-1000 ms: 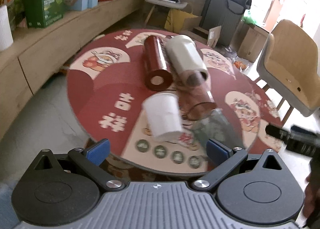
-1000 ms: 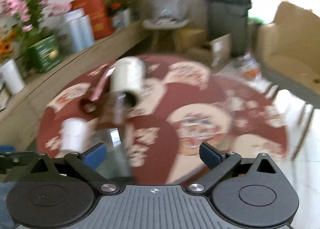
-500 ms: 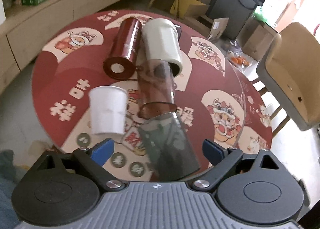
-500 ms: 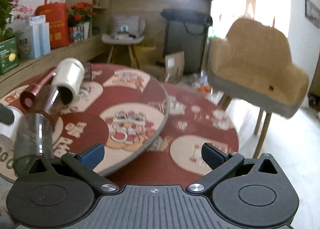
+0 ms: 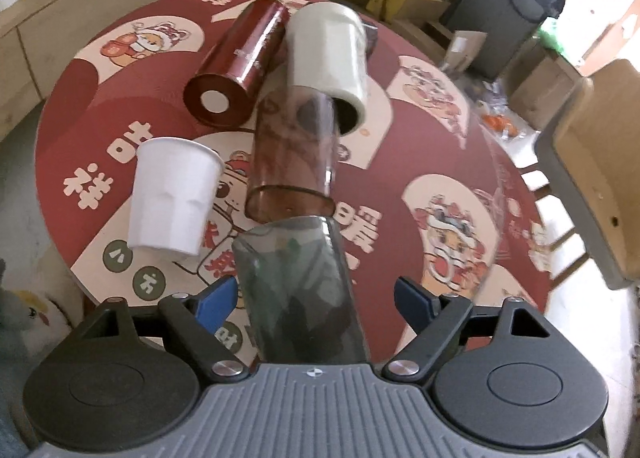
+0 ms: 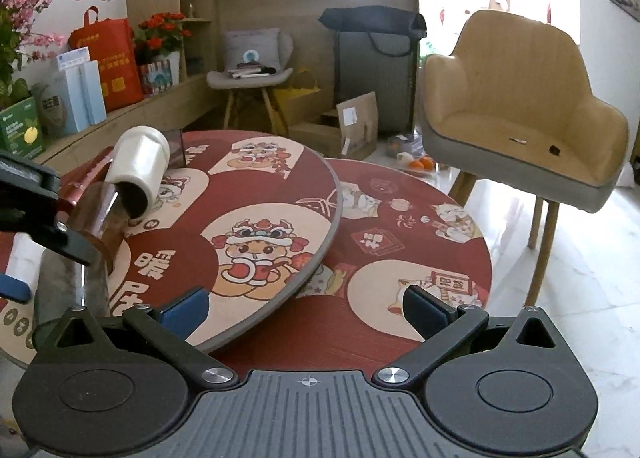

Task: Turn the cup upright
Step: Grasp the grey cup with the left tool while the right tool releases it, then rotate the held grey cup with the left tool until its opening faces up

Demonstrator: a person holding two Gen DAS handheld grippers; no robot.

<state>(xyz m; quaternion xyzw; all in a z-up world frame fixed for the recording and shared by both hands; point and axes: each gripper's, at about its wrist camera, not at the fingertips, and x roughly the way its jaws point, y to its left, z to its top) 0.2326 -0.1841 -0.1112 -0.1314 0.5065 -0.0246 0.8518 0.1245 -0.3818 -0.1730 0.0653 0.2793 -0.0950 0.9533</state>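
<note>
The left gripper (image 5: 314,298) hangs over the near edge of the round table (image 5: 460,105) with its blue-padded fingers spread wide, and a smoky grey translucent cup (image 5: 298,294) lies on its side between them, its open mouth pointing away across the table; the left pad sits just beside the cup's wall while the right pad stands clear of it, so nothing is gripped yet. This looks like the approach step: the tool is lined up on the grey cup but has not closed. The next move, as I judge it, calls for centring the fingers on the cup's body, closing gently on the thin wall, then lifting and rotating the wrist so the mouth ends facing up, without knocking the neighbours. Those lie close: a brown translucent cup (image 5: 294,161) on its side just beyond the grey one's mouth, a cream mug (image 5: 326,57) and a dark red tumbler (image 5: 240,69) also lying down behind it, and a white plastic cup (image 5: 172,197) to the left. The right gripper (image 6: 306,308) is held low off the table's right side, fingers apart and holding nothing, pointed toward a tan armchair (image 6: 520,97).
</note>
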